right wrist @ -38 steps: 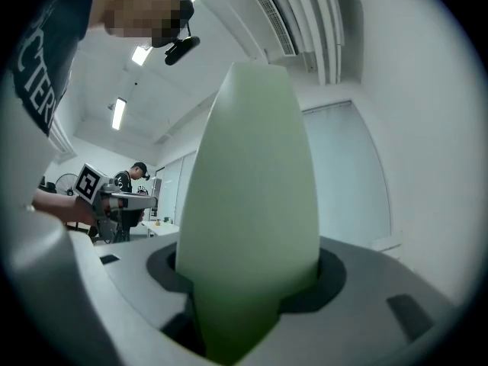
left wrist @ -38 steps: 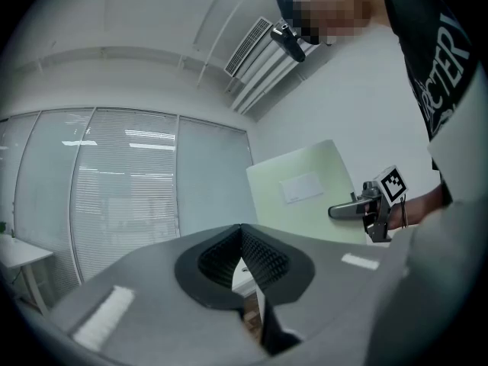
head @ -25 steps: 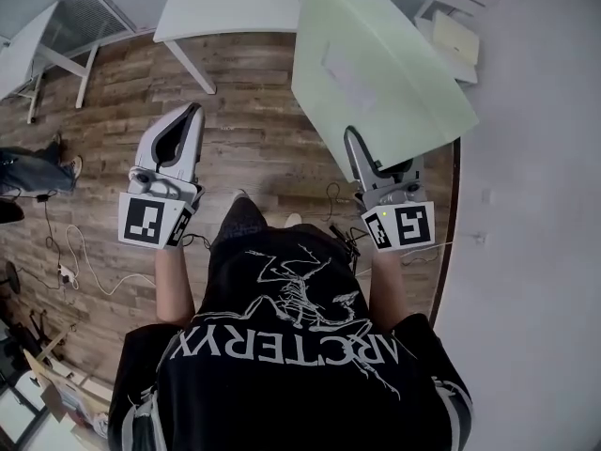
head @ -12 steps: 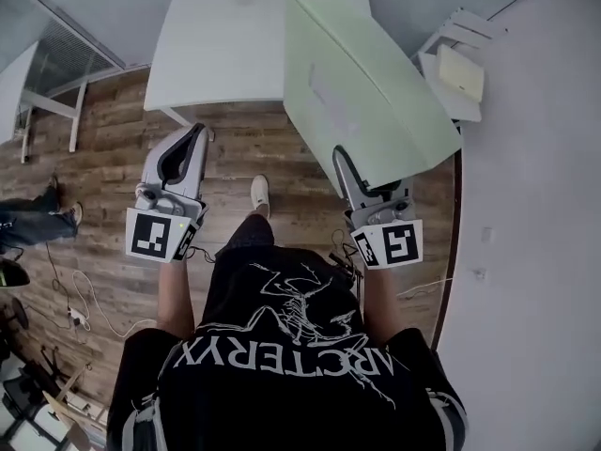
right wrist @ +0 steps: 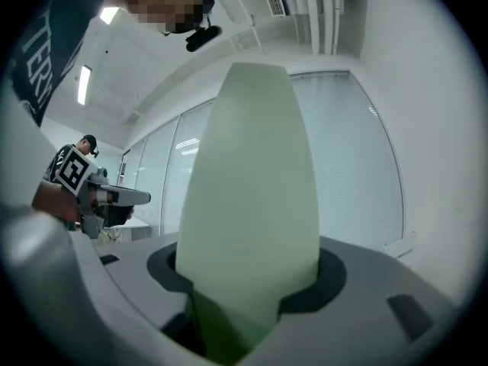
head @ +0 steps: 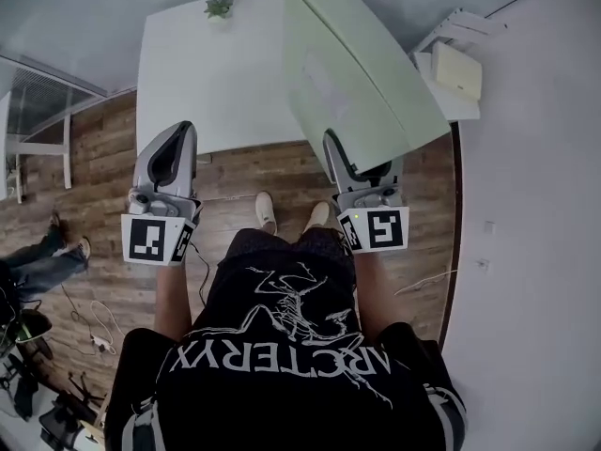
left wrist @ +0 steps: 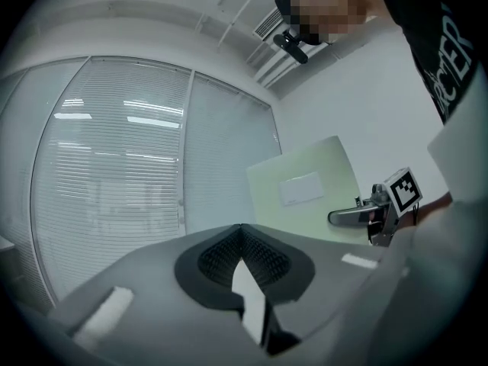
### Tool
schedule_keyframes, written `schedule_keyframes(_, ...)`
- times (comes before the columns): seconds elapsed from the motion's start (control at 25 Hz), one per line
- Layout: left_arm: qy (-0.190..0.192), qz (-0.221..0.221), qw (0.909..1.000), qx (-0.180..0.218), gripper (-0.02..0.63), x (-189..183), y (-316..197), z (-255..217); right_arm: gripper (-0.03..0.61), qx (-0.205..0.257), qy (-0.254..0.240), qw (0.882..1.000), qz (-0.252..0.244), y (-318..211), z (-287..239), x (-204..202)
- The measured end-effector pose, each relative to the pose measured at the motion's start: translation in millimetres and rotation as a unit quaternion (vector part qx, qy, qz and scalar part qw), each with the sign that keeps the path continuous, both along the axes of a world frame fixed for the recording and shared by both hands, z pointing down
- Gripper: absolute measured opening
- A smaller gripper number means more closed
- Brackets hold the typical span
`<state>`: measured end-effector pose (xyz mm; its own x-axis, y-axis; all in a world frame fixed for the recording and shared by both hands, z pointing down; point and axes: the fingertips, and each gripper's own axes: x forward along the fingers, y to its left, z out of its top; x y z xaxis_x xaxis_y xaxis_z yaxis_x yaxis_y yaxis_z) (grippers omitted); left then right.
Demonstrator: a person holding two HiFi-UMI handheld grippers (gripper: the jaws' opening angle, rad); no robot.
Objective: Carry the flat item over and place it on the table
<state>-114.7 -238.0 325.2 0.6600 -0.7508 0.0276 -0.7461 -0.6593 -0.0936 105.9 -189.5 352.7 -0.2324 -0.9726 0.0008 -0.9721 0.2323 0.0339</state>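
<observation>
A large, flat, pale green board (head: 362, 73) is held upright on its edge, with my right gripper (head: 334, 150) shut on its near lower edge. In the right gripper view the board (right wrist: 252, 197) rises from between the jaws and fills the middle. Its far part hangs over the right end of the white table (head: 211, 73). My left gripper (head: 180, 134) is shut with nothing in it, and hovers at the table's near edge. In the left gripper view its jaws (left wrist: 241, 231) meet at the tip, and the board (left wrist: 305, 189) and right gripper (left wrist: 347, 216) show to the right.
A small potted plant (head: 219, 6) stands at the table's far edge. A low white rack with a pale box (head: 453, 64) stands by the right wall. Wooden floor (head: 94, 158) lies to the left, with cables and a person's legs (head: 42, 256) there.
The white table has come much closer, and now lies just ahead of both grippers. The board stays gripped in the right gripper. The left gripper stays shut.
</observation>
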Motion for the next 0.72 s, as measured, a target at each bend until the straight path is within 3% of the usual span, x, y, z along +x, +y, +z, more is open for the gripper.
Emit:
schedule_keyframes(0.12,-0.005,-0.009,0.9999,-0.007,0.011,13.6,-9.3,9.1,0.275,0.021,0.027,0.999,0.019,-22.7,11.2,17.3)
schedule_keyframes(0.2,-0.006,-0.038,0.999,-0.021,0.011,7.1,-13.0,18.9,0.275,0.047,0.064,0.996,0.028,-34.7,22.5,23.8)
schedule_keyframes(0.32,-0.009,-0.083,0.996,-0.034,0.011,-2.5,-18.3,25.5,0.275,0.019,0.103,0.994,0.009,-65.0,59.9,32.8)
schedule_keyframes(0.56,-0.039,-0.123,0.9894,-0.067,0.011,6.2,-2.4,39.2,0.275,-0.041,0.071,0.997,0.002,-119.4,135.6,55.4)
schedule_keyframes(0.72,-0.056,-0.131,0.9865,-0.081,0.011,10.9,3.8,43.2,0.275,-0.056,0.057,0.997,0.007,-144.9,156.4,60.2)
